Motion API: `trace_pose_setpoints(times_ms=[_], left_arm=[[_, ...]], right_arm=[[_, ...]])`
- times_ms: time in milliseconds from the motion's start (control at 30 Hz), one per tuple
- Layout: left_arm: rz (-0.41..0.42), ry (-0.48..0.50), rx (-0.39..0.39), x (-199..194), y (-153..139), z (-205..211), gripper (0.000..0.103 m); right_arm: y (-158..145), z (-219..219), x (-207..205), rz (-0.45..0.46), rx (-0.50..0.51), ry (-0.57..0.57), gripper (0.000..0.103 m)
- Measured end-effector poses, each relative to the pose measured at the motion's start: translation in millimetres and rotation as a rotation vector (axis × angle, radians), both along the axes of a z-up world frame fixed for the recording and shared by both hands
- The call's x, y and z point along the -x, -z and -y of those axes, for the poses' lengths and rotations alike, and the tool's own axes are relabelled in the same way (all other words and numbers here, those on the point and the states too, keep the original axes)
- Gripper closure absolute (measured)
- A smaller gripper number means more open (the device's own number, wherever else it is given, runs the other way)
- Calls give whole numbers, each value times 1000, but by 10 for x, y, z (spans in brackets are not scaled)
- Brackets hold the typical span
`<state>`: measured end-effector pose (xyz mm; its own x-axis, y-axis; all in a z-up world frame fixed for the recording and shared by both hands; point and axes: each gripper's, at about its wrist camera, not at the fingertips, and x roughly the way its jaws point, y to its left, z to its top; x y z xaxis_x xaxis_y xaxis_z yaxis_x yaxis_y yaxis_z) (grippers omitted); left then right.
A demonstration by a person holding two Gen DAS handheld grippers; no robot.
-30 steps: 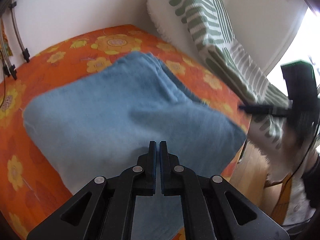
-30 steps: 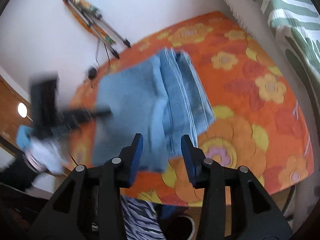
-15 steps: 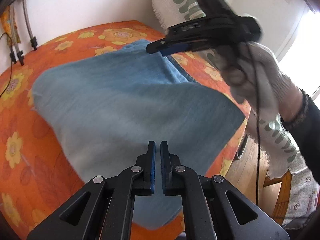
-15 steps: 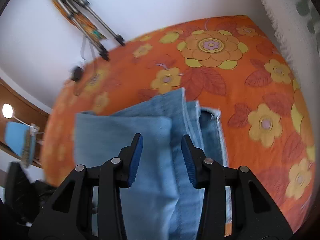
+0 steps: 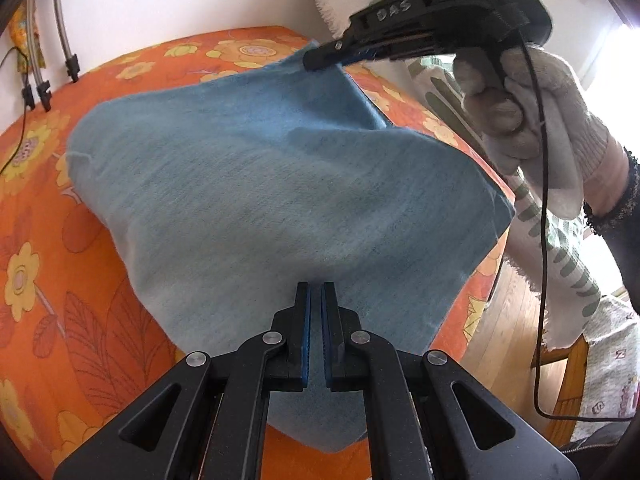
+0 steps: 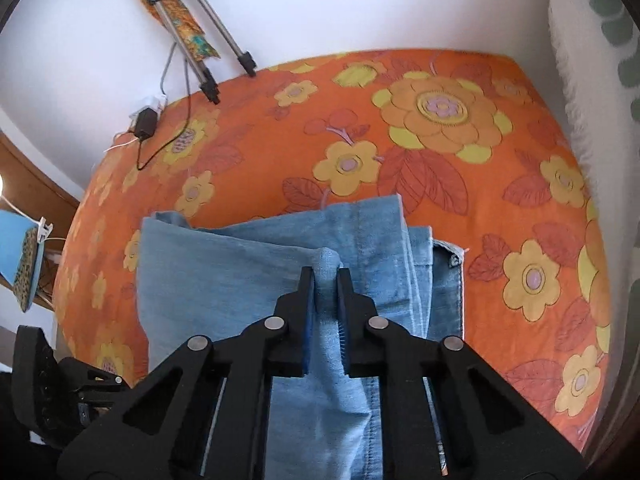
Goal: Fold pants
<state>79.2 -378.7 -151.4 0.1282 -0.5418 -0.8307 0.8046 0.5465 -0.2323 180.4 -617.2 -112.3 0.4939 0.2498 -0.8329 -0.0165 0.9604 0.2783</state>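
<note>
the pants (image 5: 280, 200) lay folded into a blue denim pad on the bed (image 5: 48, 280), over its orange flowered cover, with the near edge lifted. on the left, the left gripper (image 5: 316, 292) had its fingers (image 5: 304, 320) pressed almost together; the near denim edge seemed to run up between them, though the pinch itself was hard to see. to the right, the right gripper (image 6: 325, 278) had just been closing, and its fingers (image 6: 306, 300) pinched a bunched ridge of cloth at the far edge, held by a gloved hand (image 5: 532, 120).

judged from this, the step was lifting one edge to fold it over. it would go well if both grips stayed firm, rose level together, and carried the edge squarely across so the layers and seams stayed aligned and did not slide.

no containers were in view.
</note>
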Motion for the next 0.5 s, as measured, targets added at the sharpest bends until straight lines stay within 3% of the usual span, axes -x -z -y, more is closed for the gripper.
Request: trace_pose_setpoints(times_ms=[133,267,367,433,500], left_arm=[[-2,4,17,-4,-83,-45,99],[12,-2,57,-69,-138,50,90],[27,4,55,-57,-91,161,90],[16,10,35,-70,-7,221,90],[18,16,28,-58,1,230,90]], right_arm=[[-376,-57,107,106,68,-22,94],[-664,-8,-9,167,176,-45,94],[-457,-33,-271,123,315,-50,94],[-187,-24,-423,63,329,-50,94],[91,2,-515,9,382,-35,86]])
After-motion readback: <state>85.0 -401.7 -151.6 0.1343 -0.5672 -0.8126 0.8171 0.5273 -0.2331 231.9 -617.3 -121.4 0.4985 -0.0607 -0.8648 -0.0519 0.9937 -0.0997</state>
